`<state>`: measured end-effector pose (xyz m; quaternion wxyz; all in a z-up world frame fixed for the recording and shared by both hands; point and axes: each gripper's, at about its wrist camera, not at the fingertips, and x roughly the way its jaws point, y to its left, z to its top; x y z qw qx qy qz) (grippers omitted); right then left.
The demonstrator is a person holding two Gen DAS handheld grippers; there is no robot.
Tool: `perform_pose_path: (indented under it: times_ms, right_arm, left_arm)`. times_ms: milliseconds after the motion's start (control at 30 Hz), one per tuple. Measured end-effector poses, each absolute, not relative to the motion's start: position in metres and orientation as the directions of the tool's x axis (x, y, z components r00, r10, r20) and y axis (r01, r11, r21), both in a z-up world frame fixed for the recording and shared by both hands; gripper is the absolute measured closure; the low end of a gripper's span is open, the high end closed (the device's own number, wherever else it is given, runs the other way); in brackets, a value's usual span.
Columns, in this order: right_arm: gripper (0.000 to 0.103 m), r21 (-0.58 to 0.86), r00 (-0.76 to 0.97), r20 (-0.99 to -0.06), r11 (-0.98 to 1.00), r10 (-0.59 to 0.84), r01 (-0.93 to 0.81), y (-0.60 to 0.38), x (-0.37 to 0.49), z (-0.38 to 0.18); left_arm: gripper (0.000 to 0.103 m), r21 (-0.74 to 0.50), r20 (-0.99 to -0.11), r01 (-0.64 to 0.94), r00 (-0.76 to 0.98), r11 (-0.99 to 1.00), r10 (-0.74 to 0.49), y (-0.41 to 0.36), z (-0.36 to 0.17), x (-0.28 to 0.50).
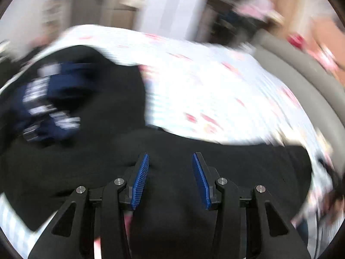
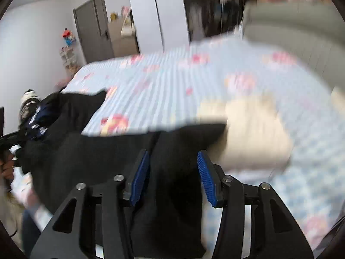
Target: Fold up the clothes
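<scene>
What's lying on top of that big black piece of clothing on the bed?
A crumpled navy garment with white lettering lies on the black garment near its far left end. Whatever is beneath the navy garment is covered.

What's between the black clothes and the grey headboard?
Only the blue flowery sheet lies between the black clothes and the grey headboard in the left wrist view. The right wrist view also shows a cream folded cloth there.
</scene>
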<state>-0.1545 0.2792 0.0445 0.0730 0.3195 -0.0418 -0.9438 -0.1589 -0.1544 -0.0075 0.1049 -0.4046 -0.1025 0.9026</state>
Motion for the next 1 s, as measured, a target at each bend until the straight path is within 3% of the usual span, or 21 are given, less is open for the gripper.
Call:
perform_pose_path:
  times_ms: [33,67,133,200,267,367,433,500,600,633,667,733,867,1000]
  right_arm:
    - [0.037,0.137,-0.793,-0.576,-0.98,-0.198,0.145,0.27,-0.159,0.049]
    - [0.034,0.181,-0.758,-0.591,-0.961,-0.277,0.21,0.261,-0.169,0.045]
    - [0.038,0.261,-0.619,-0.664,-0.905,-0.42,0.335,0.238,-0.194,0.019]
    - [0.047,0.171,-0.559,-0.753,-0.924,-0.346,0.342,0.218,-0.218,-0.019]
    - [0.05,0.102,-0.564,-0.783,-0.949,-0.262,0.299,0.218,-0.236,-0.044]
    - [0.052,0.131,-0.591,-0.783,-0.981,-0.192,0.144,0.249,-0.265,-0.066]
    - [0.053,0.203,-0.578,-0.788,-0.975,-0.214,0.086,0.269,-0.274,-0.071]
    - [0.052,0.2,-0.565,-0.795,-0.975,-0.221,0.099,0.268,-0.272,-0.064]
    - [0.05,0.223,-0.608,-0.749,-0.964,-0.264,0.143,0.273,-0.235,-0.037]
    - [0.042,0.248,-0.624,-0.729,-0.958,-0.281,0.142,0.283,-0.22,-0.029]
    - [0.03,0.27,-0.644,-0.708,-0.954,-0.29,0.133,0.293,-0.202,-0.022]
    - [0.02,0.304,-0.69,-0.665,-0.948,-0.284,0.097,0.314,-0.166,-0.015]
    - [0.026,0.357,-0.656,-0.714,-0.933,-0.245,-0.039,0.357,-0.11,-0.044]
    - [0.027,0.459,-0.639,-0.703,-0.885,-0.311,-0.075,0.376,-0.074,-0.053]
  left_arm:
    - [0.059,-0.273,-0.734,-0.13,-0.612,-0.953,0.294,-0.148,-0.018,-0.165]
    - [0.059,-0.258,-0.772,-0.146,-0.563,-0.955,0.295,-0.138,-0.034,-0.179]
    - [0.059,-0.216,-0.838,-0.167,-0.473,-0.962,0.27,-0.121,-0.066,-0.205]
    - [0.057,-0.146,-0.861,-0.122,-0.474,-0.982,0.187,-0.128,-0.085,-0.229]
    - [0.06,-0.173,-0.857,-0.002,-0.492,-0.985,0.152,-0.154,-0.097,-0.25]
    - [0.076,-0.191,-0.868,0.096,-0.48,-0.977,0.123,-0.17,-0.118,-0.262]
    - [0.076,-0.172,-0.873,0.102,-0.476,-0.98,0.104,-0.167,-0.116,-0.258]
    - [0.072,-0.191,-0.85,0.082,-0.512,-0.978,0.123,-0.169,-0.094,-0.237]
    - [0.044,-0.248,-0.783,0.102,-0.607,-0.963,0.137,-0.191,-0.056,-0.187]
    - [0.042,-0.265,-0.772,0.139,-0.624,-0.954,0.123,-0.204,-0.048,-0.163]
    - [0.042,-0.291,-0.769,0.175,-0.627,-0.941,0.121,-0.218,-0.045,-0.139]
    - [0.042,-0.365,-0.761,0.21,-0.629,-0.907,0.16,-0.239,-0.05,-0.099]
    - [0.042,-0.502,-0.728,0.243,-0.637,-0.83,0.253,-0.261,-0.081,-0.037]
    - [0.041,-0.526,-0.746,0.249,-0.595,-0.813,0.3,-0.26,-0.118,-0.021]
